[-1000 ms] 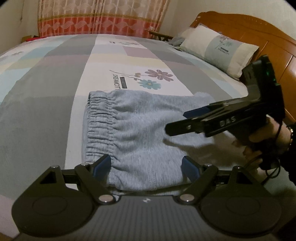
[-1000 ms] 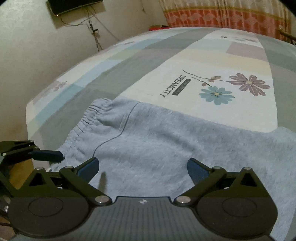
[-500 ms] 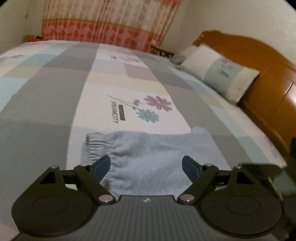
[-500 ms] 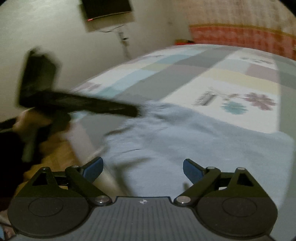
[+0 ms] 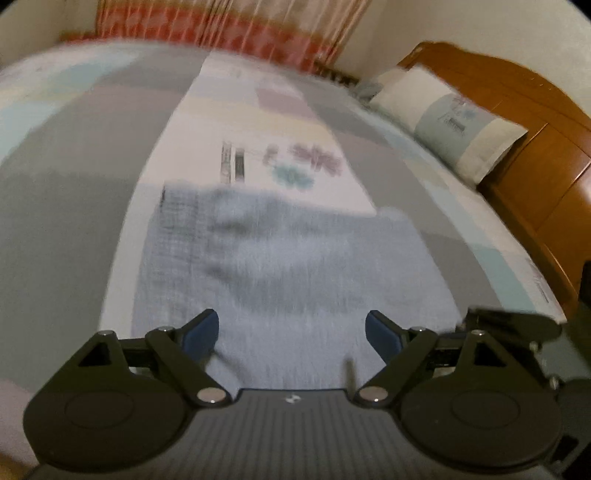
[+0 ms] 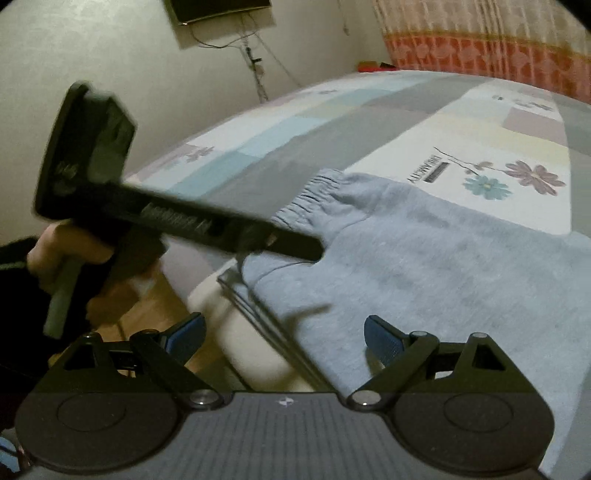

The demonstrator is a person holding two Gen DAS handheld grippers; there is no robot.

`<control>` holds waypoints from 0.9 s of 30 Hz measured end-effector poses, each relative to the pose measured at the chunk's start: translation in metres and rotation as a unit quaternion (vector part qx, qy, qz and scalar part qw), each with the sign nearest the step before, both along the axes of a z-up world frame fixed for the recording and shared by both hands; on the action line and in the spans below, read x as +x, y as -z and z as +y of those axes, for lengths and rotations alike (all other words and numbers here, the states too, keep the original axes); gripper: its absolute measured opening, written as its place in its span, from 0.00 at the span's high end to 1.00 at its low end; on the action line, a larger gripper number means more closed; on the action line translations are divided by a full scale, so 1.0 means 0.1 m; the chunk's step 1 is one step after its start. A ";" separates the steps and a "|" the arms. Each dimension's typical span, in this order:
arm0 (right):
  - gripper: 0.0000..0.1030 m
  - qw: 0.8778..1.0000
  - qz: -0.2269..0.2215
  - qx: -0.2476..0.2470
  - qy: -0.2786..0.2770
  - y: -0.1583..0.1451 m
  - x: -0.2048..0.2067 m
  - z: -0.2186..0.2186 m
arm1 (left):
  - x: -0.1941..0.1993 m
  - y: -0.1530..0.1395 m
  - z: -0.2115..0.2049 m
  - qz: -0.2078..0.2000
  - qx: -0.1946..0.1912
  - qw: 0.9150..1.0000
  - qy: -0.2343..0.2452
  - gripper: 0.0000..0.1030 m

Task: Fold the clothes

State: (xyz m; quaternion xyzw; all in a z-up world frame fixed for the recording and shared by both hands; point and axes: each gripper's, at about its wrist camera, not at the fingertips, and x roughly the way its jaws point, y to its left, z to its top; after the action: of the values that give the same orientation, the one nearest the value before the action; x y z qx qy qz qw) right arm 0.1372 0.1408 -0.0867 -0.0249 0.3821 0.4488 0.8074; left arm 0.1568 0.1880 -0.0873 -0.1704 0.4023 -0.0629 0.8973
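Note:
A folded pair of light grey-blue trousers [image 5: 295, 266] with an elastic waistband lies flat on the bed, waistband to the left; the trousers also show in the right wrist view [image 6: 424, 266]. My left gripper [image 5: 291, 334] is open and empty, just above the trousers' near edge. It also shows from the side in the right wrist view [image 6: 314, 251], over the waistband end. My right gripper [image 6: 283, 334] is open and empty at the bed's near edge, over the trousers' corner. Part of it shows at the right edge of the left wrist view [image 5: 517, 321].
The bed [image 5: 92, 192] has a patchwork sheet with a flower print [image 6: 517, 181]. A pillow [image 5: 450, 122] lies against a wooden headboard [image 5: 546, 147]. Curtains [image 5: 221, 26] hang behind the bed. A wall [image 6: 110, 55] with a screen and cables stands beyond the foot, and wooden floor [image 6: 155, 306] shows below.
Both grippers have pulled back from the trousers toward the near bed edge, both still open. The left gripper now crosses the right wrist view. The left view is motion-blurred.

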 end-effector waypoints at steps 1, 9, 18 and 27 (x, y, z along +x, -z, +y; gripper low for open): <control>0.07 1.000 0.008 -0.007 0.004 0.04 0.00 -0.01 | -0.01 0.08 0.00 0.017 -0.007 1.000 -0.004 0.16; 0.05 0.999 0.016 -0.016 0.029 0.10 -0.09 -0.17 | -0.16 0.00 -0.04 0.013 -0.018 0.999 -0.023 0.14; 0.04 0.996 0.020 0.012 0.081 0.02 0.03 -0.44 | -0.21 -0.34 0.19 -0.057 -0.063 0.996 -0.032 0.14; 0.04 0.992 0.020 0.008 0.123 0.00 0.10 -0.61 | 0.32 0.08 0.44 -0.007 -0.064 0.996 -0.063 0.14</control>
State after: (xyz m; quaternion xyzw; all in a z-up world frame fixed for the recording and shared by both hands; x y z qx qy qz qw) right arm 0.1469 0.0798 -0.0867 0.0380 0.3948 0.3496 0.8488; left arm 0.1888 0.2322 -0.0955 -0.2523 0.3793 -0.0336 0.8896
